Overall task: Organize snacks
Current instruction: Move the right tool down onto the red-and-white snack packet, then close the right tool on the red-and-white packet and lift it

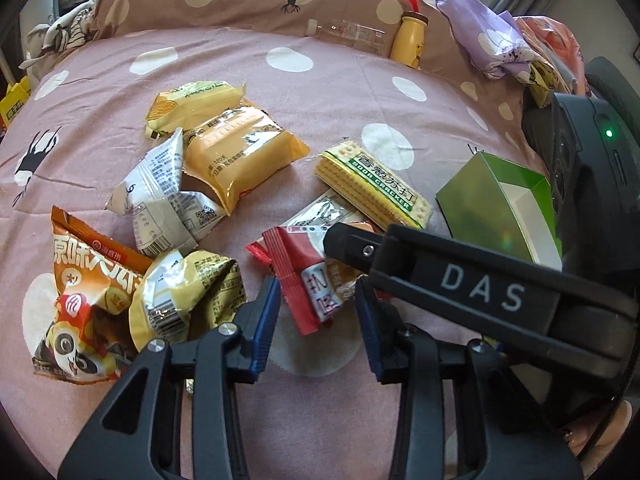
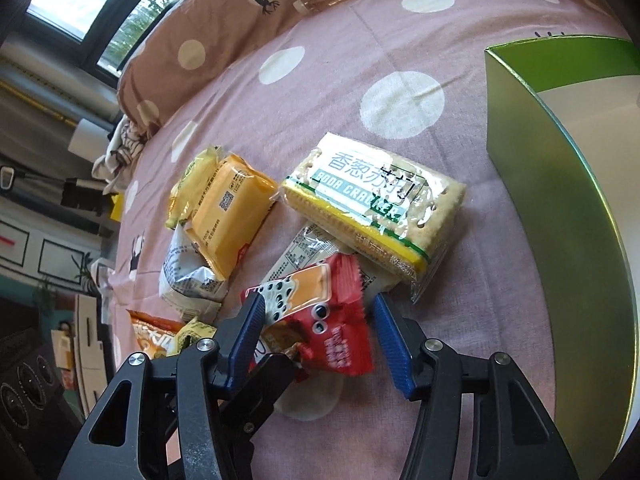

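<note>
Right wrist view: right tongs (image 2: pixel 320 336) spread around red packet (image 2: pixel 320 320) on bed (image 2: pixel 320 80). Left tongs (image 1: pixel 316 312) spread, nearby. Next: pinch packet, carry to green box (image 2: pixel 560 184).

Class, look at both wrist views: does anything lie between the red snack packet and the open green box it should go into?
Yes. The clear-wrapped soda cracker pack lies on the bedspread between the red snack packet and the green cardboard box. The right gripper, open around the packet, would probably need to lift it over the crackers.
</note>
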Tool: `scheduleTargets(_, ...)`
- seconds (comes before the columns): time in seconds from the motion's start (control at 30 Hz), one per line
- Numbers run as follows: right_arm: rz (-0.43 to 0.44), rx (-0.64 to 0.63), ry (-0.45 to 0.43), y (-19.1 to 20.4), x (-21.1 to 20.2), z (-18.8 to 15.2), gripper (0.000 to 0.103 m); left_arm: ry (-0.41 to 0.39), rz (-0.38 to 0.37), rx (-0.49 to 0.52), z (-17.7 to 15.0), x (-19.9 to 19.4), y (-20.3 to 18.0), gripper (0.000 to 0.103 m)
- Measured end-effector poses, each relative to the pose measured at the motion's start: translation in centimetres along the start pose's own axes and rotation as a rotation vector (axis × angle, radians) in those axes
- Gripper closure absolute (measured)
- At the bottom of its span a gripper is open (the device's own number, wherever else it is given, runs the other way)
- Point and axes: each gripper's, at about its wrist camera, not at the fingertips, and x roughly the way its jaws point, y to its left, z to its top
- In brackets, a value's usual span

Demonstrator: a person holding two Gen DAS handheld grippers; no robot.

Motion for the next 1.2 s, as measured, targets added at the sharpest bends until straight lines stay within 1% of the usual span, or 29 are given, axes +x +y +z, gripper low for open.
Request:
scheduleTargets(0.03, 0.0, -0.001, 0.0, 0.0, 0.0, 0.0, 0.044, 0.003, 0.0, -0.005, 0.0, 0.1, 0.1, 0.061)
scheduleTargets(0.07, -0.002, -0.002, 0.0, 0.0, 0.0, 0.0, 0.044, 0.006, 0.008, -0.011, 0.0, 0.2, 0.1, 0.057)
scheduleTargets(0.17, -0.001, -0.008, 0.003, 0.1, 0.1, -0.1, 0.044, 0.002, 0.026, 0.008, -0.2, 0.3, -0.1, 0.051)
scheduleTargets(0.2, -0.002, -0.009, 0.004, 0.1, 0.1, -0.1, 0.044, 0.003, 0.025, 0.011, -0.2, 0.4, -0.2, 0.047)
scheduleTargets(0.23, -0.002, -0.012, 0.006, 0.1, 0.2, -0.1, 0.044, 0.002, 0.018, 0.01, -0.2, 0.5, -0.2, 0.046)
scheduleTargets(0.3, -0.006, -0.024, 0.004, 0.3, 0.1, -0.2, 0.045, -0.008, 0.009, 0.012, -0.3, 0.5, -0.3, 0.048)
scheduleTargets(0.33, -0.002, -0.028, 0.002, 0.4, 0.1, -0.2, 0.049, -0.013, 0.002, 0.016, -0.3, 0.5, -0.3, 0.05)
scheduleTargets(0.37, -0.001, -0.032, -0.002, 0.5, 0.0, -0.2, 0.05, -0.014, -0.009, 0.018, -0.3, 0.5, -0.4, 0.053)
scheduleTargets(0.4, -0.007, -0.037, -0.006, 0.6, -0.1, -0.3, 0.05, -0.018, -0.005, 0.025, -0.3, 0.5, -0.5, 0.055)
scheduleTargets(0.47, -0.008, -0.041, -0.016, 0.7, -0.3, -0.4, 0.052, -0.031, 0.012, 0.036, -0.3, 0.4, -0.6, 0.056)
scheduleTargets(0.5, -0.005, -0.043, -0.018, 0.7, -0.4, -0.4, 0.054, -0.037, 0.0, 0.039, -0.3, 0.2, -0.7, 0.074)
scheduleTargets(0.53, 0.002, -0.046, -0.02, 0.8, -0.7, -0.6, 0.06, -0.037, -0.033, 0.034, -0.3, 0.0, -0.7, 0.08)
scheduleTargets(0.57, 0.013, -0.054, -0.029, 1.0, -1.1, -0.8, 0.064, -0.036, -0.08, 0.028, -0.3, -0.4, -0.9, 0.084)
scheduleTargets(0.6, 0.034, -0.06, -0.039, 1.3, -1.5, -0.9, 0.064, -0.035, -0.104, 0.037, -0.3, -0.7, -1.3, 0.083)
scheduleTargets(0.63, 0.053, -0.073, -0.05, 1.6, -2.0, -1.1, 0.065, -0.05, -0.119, 0.05, -0.4, -1.2, -1.7, 0.088)
scheduleTargets(0.7, 0.049, -0.088, -0.075, 1.8, -2.8, -1.3, 0.065, -0.073, -0.111, 0.067, -0.5, -1.6, -2.1, 0.087)
scheduleTargets(0.77, 0.031, -0.077, -0.071, 1.6, -2.8, -1.3, 0.065, -0.061, -0.097, 0.061, -0.5, -1.6, -2.0, 0.086)
scheduleTargets(0.8, 0.016, -0.068, -0.069, 1.4, -2.7, -1.3, 0.065, -0.057, -0.073, 0.052, -0.6, -1.6, -1.8, 0.086)
scheduleTargets(0.87, 0.006, -0.055, -0.076, 1.0, -3.0, -1.1, 0.065, -0.059, -0.029, 0.045, -0.6, -1.8, -1.4, 0.084)
scheduleTargets(0.93, 0.001, -0.035, -0.09, 0.6, -3.3, -1.0, 0.065, -0.066, -0.007, 0.025, -0.6, -2.1, -0.8, 0.081)
scheduleTargets(0.97, -0.009, -0.028, -0.095, 0.4, -3.4, -1.0, 0.065, -0.066, -0.004, 0.014, -0.5, -2.0, -0.5, 0.076)
scheduleTargets(1.0, -0.018, -0.02, -0.1, 0.2, -3.5, -0.9, 0.065, -0.067, -0.004, 0.001, -0.3, -2.1, -0.1, 0.067)
scheduleTargets(1.03, -0.019, -0.011, -0.099, 0.0, -3.5, -0.8, 0.065, -0.068, -0.006, -0.008, -0.2, -2.0, 0.2, 0.062)
scheduleTargets(1.07, -0.014, -0.002, -0.097, -0.2, -3.4, -0.7, 0.065, -0.063, -0.007, -0.018, -0.1, -1.8, 0.4, 0.054)
scheduleTargets(1.1, -0.009, 0.004, -0.096, -0.3, -3.3, -0.6, 0.065, -0.058, -0.007, -0.025, -0.1, -1.6, 0.6, 0.05)
scheduleTargets(1.2, -0.002, 0.014, -0.11, -0.4, -3.6, -0.2, 0.062, -0.038, -0.04, -0.044, 0.0, -1.1, 0.8, 0.048)
